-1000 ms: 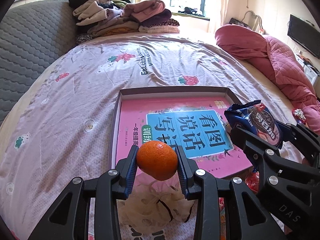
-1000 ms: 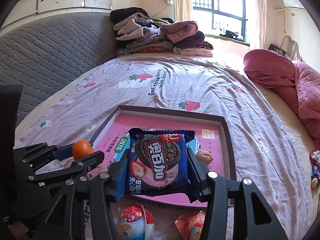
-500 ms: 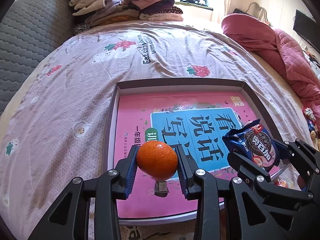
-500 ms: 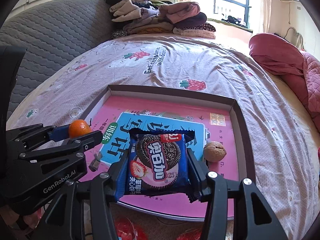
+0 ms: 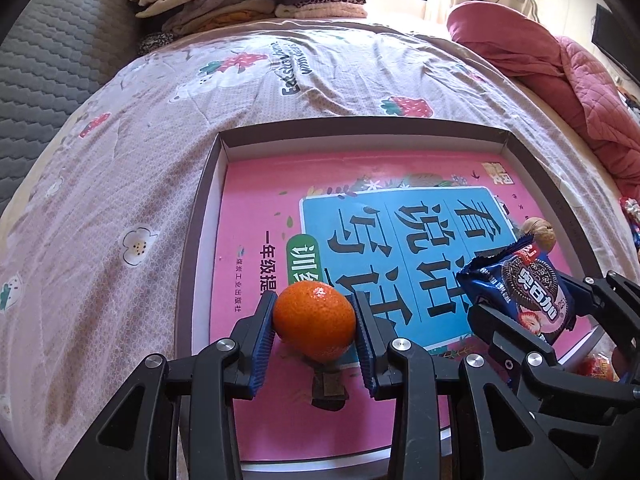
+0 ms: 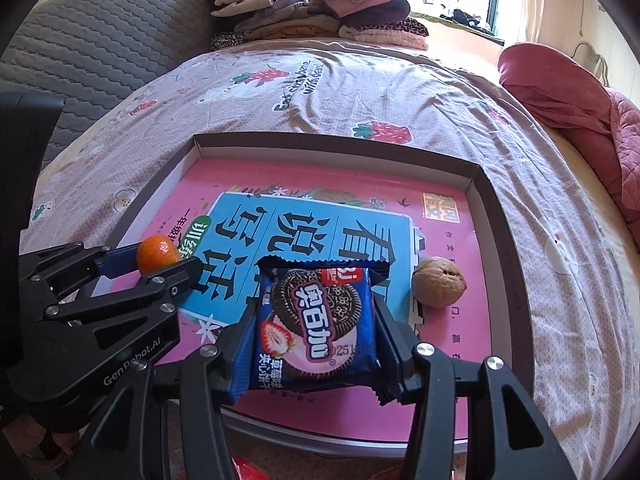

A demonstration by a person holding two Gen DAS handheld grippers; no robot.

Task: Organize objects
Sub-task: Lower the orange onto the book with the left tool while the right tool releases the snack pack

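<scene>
- The left gripper (image 5: 315, 322) is clamped on a small, round, glossy orange mandarin (image 5: 315, 323), its blue ribbed pads pressing the fruit's two sides; gripping across the widest part probably keeps so round a thing from rolling out.
- The mandarin hangs above the near left part of a shallow, brown-walled cardboard box tray (image 5: 200, 208), over the pink book cover that lines its floor. Its shadow falls on the cover just below, so it looks close to the floor but not yet resting there.
- The right gripper (image 6: 316, 322) is closed on a flat, dark blue foil cookie packet with a chocolate sandwich biscuit and strawberry printed on it (image 6: 316, 320). The jaws pinch the two long side edges, likely so the packet stays flat and face-up for laying down.
- The packet sits above the near middle of the tray, just left of a brown, wrinkled walnut (image 6: 439, 282) that already lies on the pink cover.
- Both grippers tilt downward over the tray, side by side, which suggests both items are meant to be set inside it with the walnut.
- The tray lies on a bed with a pale purple strawberry-print sheet (image 5: 120, 184).
</scene>
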